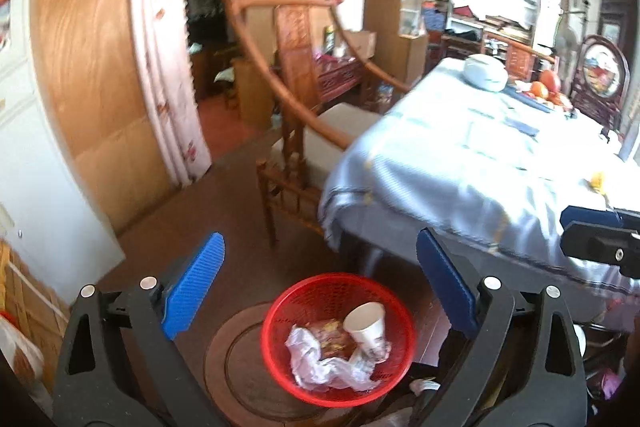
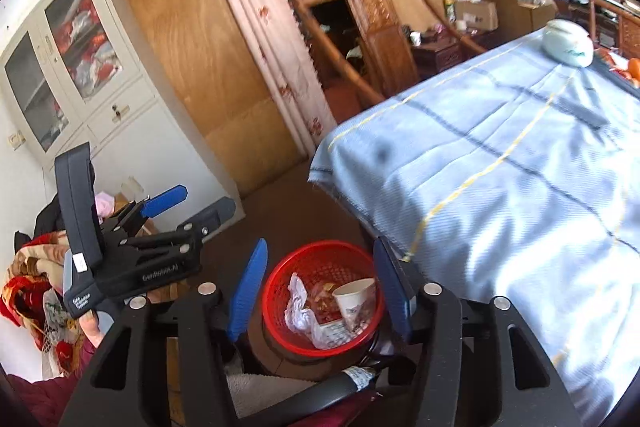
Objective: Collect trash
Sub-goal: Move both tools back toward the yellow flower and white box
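Here a big table under a pale blue checked cloth [image 2: 500, 163] fills the room's right side, with a wooden armchair [image 1: 296, 131] beside it. Below sits a round red plastic basket [image 1: 280, 323] holding a white paper cup [image 1: 366, 325] and crumpled wrappers [image 1: 320, 363]. The left gripper [image 1: 320, 291] is wide open and empty; the right gripper [image 2: 320, 291] is half open, also empty.

White lettering reading roughly "GenRobot.AI" runs along the black body of the left gripper [image 2: 186, 209], at about 9 o'clock in the right wrist view. A second white line on its grey handle, toward 8 o'clock, is too small to read.
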The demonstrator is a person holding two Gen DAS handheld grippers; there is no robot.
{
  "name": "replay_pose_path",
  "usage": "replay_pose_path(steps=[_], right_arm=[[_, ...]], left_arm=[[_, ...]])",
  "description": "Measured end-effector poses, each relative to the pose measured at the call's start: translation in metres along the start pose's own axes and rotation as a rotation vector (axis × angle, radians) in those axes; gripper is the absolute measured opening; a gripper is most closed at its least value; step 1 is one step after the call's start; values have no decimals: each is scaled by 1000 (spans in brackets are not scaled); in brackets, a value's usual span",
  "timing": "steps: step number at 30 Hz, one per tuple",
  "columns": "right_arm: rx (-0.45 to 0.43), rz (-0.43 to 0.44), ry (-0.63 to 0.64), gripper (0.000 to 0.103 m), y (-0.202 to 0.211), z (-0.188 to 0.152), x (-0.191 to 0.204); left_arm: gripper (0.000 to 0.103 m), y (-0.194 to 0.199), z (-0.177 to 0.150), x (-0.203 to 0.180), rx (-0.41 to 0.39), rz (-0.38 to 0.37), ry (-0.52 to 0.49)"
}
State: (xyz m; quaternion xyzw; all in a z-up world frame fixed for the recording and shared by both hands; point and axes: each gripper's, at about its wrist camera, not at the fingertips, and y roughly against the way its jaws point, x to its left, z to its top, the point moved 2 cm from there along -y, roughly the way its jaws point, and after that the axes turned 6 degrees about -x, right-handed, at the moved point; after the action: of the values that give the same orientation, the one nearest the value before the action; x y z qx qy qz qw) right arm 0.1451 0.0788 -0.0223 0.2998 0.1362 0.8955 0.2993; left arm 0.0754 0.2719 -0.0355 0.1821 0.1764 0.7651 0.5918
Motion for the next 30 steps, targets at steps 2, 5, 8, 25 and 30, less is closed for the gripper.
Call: replay_pose_path(steps=[2, 5, 8, 25, 30], right_arm=[[-32, -15, -3, 59, 17, -1, -2], [-85, -39, -8, 64, 44, -2, -10], [-146, -69, -12, 68, 76, -4, -19], [-504, -408, -100, 97, 255, -55, -93], [-548, -519, -142, 97, 291, -77, -126]], left_arm=[[94, 9, 5, -14, -30, -13, -28], [95, 23, 12, -36, -76, -38, -67], [96, 39, 18, -61, -125, -55, -115], [96, 104, 16, -202, -255, -191, -274], [96, 105, 11, -239, -248, -243, -298]])
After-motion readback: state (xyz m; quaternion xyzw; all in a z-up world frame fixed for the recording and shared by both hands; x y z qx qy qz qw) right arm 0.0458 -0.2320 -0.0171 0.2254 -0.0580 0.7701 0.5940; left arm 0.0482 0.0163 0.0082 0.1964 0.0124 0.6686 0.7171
